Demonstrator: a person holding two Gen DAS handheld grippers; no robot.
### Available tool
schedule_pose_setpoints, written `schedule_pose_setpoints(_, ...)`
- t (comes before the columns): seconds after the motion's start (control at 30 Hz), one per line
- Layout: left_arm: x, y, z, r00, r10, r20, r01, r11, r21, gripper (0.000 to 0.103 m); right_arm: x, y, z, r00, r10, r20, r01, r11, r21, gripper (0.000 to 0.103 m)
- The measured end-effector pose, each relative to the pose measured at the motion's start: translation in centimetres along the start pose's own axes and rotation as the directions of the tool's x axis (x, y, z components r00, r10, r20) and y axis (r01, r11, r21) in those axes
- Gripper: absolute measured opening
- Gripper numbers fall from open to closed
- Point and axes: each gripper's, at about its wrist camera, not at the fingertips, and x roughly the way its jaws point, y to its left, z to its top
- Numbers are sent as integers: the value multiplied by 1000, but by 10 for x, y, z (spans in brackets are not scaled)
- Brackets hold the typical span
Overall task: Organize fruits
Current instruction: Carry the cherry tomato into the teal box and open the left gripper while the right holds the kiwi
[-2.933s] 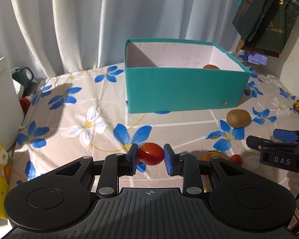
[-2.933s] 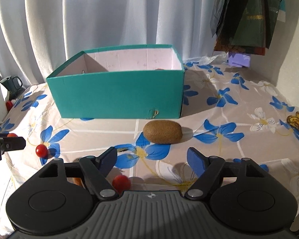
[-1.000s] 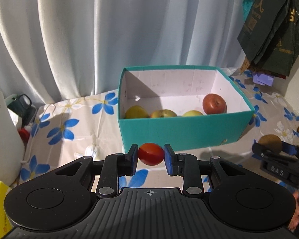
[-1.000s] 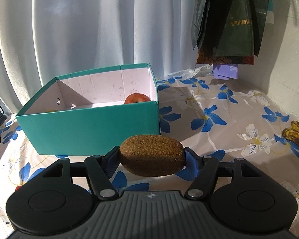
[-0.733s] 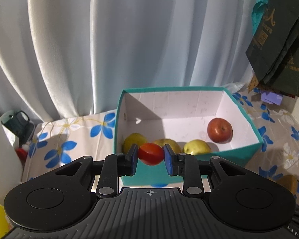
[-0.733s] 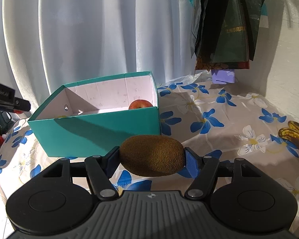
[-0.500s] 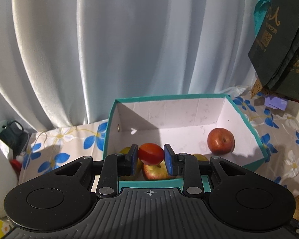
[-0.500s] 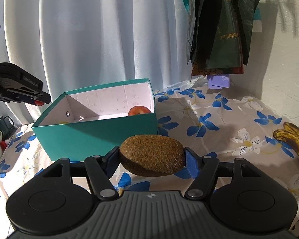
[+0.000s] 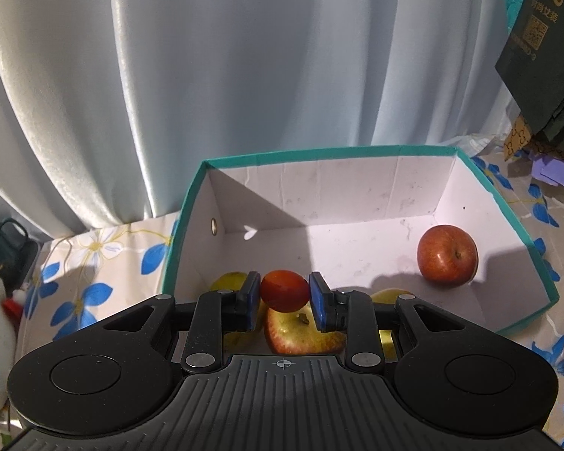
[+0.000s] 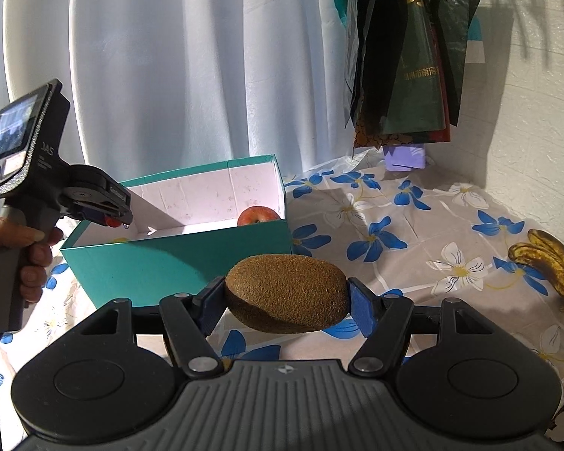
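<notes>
Left gripper (image 9: 284, 296) pinching the cherry tomato (image 9: 284, 295) should lower into the teal box (image 9: 507, 203) before releasing; right gripper (image 10: 286, 295) clamps the kiwi (image 10: 286, 293).

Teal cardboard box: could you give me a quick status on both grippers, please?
Left gripper shut on small red tomato, over teal cardboard box. Right gripper shut on brown kiwi, short of box. Nothing blocking.

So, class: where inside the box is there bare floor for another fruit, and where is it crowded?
Bare: the box floor along the back wall, left of the red apple. Crowded: the near-left corner, where a yellow-red apple and yellow fruit cluster.
</notes>
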Motion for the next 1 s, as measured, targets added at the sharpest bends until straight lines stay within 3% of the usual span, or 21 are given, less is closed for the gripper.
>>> schedule_pose_setpoints(0.57, 40, -4, -8, 996, -7, -85, 9, 1000, 17, 31, 1, 4, 9, 1000, -1, 16, 1, 1000, 0, 68)
schedule_pose_setpoints(0.8, 44, -4, -8, 997, -17, -76, 19, 1000, 24, 33, -1, 3, 10, 1000, -12, 22, 12, 1000, 8, 68)
schedule_pose_setpoints(0.9, 44, -3, -8, 997, -16, -77, 18, 1000, 17, 36, -2, 4, 9, 1000, -10, 24, 10, 1000, 4, 68)
schedule_pose_setpoints(1.0, 40, 0, -7, 997, -28, -73, 28, 1000, 2, 62, -4, 4, 9, 1000, -8, 27, 8, 1000, 3, 68)
